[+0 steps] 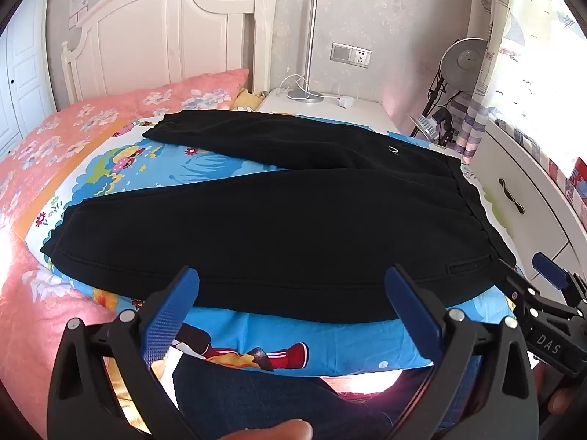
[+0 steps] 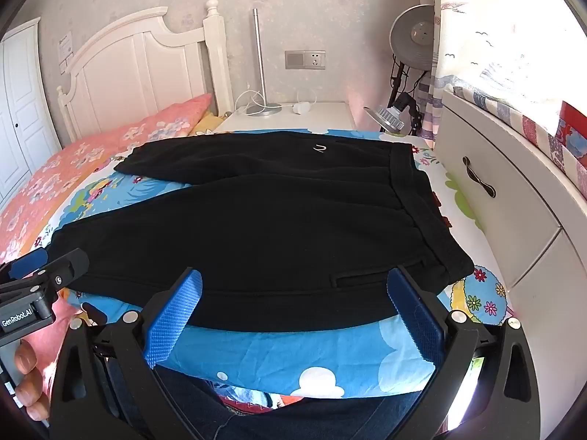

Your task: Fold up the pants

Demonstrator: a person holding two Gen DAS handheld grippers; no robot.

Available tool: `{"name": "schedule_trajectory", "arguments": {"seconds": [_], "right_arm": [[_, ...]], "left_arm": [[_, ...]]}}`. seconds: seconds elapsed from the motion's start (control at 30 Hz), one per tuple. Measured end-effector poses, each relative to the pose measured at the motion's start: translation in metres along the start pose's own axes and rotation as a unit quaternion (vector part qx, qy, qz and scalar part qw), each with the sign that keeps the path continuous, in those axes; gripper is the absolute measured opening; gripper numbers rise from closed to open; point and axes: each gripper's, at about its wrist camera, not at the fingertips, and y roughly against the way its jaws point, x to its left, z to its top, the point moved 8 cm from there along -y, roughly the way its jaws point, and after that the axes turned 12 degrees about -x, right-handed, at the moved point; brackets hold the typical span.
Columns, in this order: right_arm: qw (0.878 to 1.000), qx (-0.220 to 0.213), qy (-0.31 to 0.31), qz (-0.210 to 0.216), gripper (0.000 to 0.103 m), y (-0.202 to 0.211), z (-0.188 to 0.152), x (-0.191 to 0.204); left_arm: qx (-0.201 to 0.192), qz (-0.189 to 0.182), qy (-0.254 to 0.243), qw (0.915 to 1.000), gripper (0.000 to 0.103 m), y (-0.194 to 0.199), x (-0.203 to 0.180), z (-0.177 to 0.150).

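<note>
1. Bedroom wall and a white headboard (image 1: 161, 33) stand far beyond both grippers.
2. Ahead of them a bed (image 1: 47, 168) carries a cartoon sheet (image 2: 293, 352).
3. Black pants (image 1: 279, 227) lie flat on it, just past the fingertips.
4. Left gripper (image 1: 291, 308) and right gripper (image 2: 293, 308) gape wide, holding nothing.

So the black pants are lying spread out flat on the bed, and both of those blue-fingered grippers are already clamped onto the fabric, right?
Not quite. The black pants do lie spread flat on the bed, but neither gripper is clamped on them. The left gripper and right gripper both stand wide open just short of the near edge, as each wrist view shows.
</note>
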Motion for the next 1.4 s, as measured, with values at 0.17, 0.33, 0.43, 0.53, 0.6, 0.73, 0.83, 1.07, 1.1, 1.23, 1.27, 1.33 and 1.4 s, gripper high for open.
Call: {"name": "schedule_trajectory", "arguments": {"seconds": [0.17, 0.33, 0.43, 0.53, 0.6, 0.73, 0.83, 1.07, 1.1, 1.23, 1.27, 1.33, 1.4], "right_arm": [[1.0, 0.003, -0.002, 0.001, 0.098, -0.0005, -0.0009, -0.0001], [1.0, 0.003, -0.001, 0.0, 0.098, -0.0007, -0.0013, -0.0002], [1.0, 0.004, -0.002, 0.001, 0.098, -0.0009, -0.0016, -0.0002], [1.0, 0.004, -0.002, 0.001, 0.098, -0.001, -0.0019, -0.0002], [1.0, 0.004, -0.002, 0.001, 0.098, -0.001, -0.0019, -0.0003], [1.0, 0.004, -0.002, 0.0, 0.098, -0.0011, -0.0023, -0.0004], [1.0, 0.004, -0.002, 0.001, 0.098, -0.0007, -0.0025, -0.0002], [1.0, 0.004, -0.002, 0.001, 0.098, -0.0007, -0.0031, -0.0001], [1.0, 0.004, -0.002, 0.0, 0.098, -0.0007, -0.0032, -0.0001], [1.0, 0.005, -0.002, 0.001, 0.098, -0.001, -0.0035, -0.0003], [1.0, 0.005, -0.002, 0.001, 0.098, -0.0011, -0.0036, -0.0003], [1.0, 0.005, -0.002, 0.001, 0.098, -0.001, -0.0037, -0.0003], [1.0, 0.005, -0.003, 0.001, 0.098, -0.0012, -0.0037, -0.0004]], "left_arm": [[-0.003, -0.001, 0.001, 1.0, 0.101, 0.0003, -0.0002, 0.0004], [-0.002, -0.002, 0.001, 1.0, 0.101, 0.0004, -0.0002, 0.0006], [-0.002, -0.001, 0.001, 1.0, 0.101, 0.0002, 0.0, 0.0004], [-0.001, -0.001, 0.001, 1.0, 0.101, 0.0002, -0.0001, 0.0003], [-0.001, -0.001, 0.001, 1.0, 0.101, 0.0003, -0.0001, 0.0002], [-0.001, -0.001, 0.001, 1.0, 0.101, 0.0003, -0.0001, 0.0002], [-0.001, -0.001, 0.001, 1.0, 0.101, 0.0002, 0.0, 0.0002], [-0.001, -0.001, 0.001, 1.0, 0.101, 0.0001, 0.0, 0.0002], [-0.001, -0.002, 0.002, 1.0, 0.101, 0.0001, -0.0001, 0.0001], [-0.001, -0.001, 0.001, 1.0, 0.101, 0.0002, -0.0001, 0.0001], [-0.001, -0.001, 0.001, 1.0, 0.101, 0.0002, -0.0002, 0.0001], [-0.001, -0.001, 0.001, 1.0, 0.101, 0.0002, -0.0001, 0.0001], [-0.001, -0.001, 0.001, 1.0, 0.101, 0.0002, -0.0002, 0.0001]]}}
